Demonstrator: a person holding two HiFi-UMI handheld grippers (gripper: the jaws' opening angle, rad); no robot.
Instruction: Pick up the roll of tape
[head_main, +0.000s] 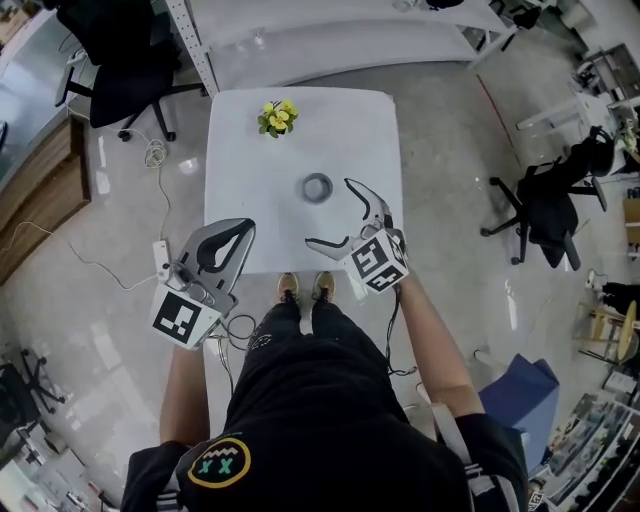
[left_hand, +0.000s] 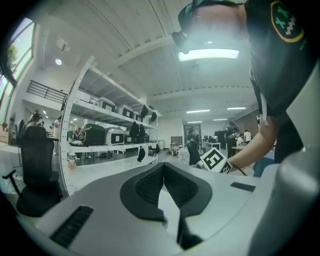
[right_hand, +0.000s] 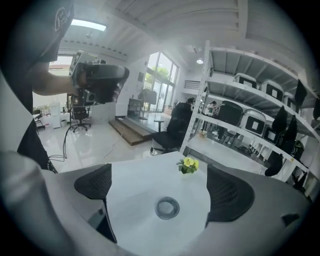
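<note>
The tape (head_main: 317, 187) lay flat mid-desk (head_main: 250, 150), yellow flowers (head_main: 278, 117) near the far edge; the right gripper (head_main: 327, 211) hovered just beside the tape, released, jaws wide and empty; the left gripper (head_main: 245, 228) was clenched on nothing at the desk's near left corner.

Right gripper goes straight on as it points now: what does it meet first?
Probably the tape, lying flat on the table, centred ahead of the open right gripper; nothing stands before it.

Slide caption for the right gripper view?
Open right hand-held gripper frames the roll of tape on the white table, yellow flowers beyond.
</note>
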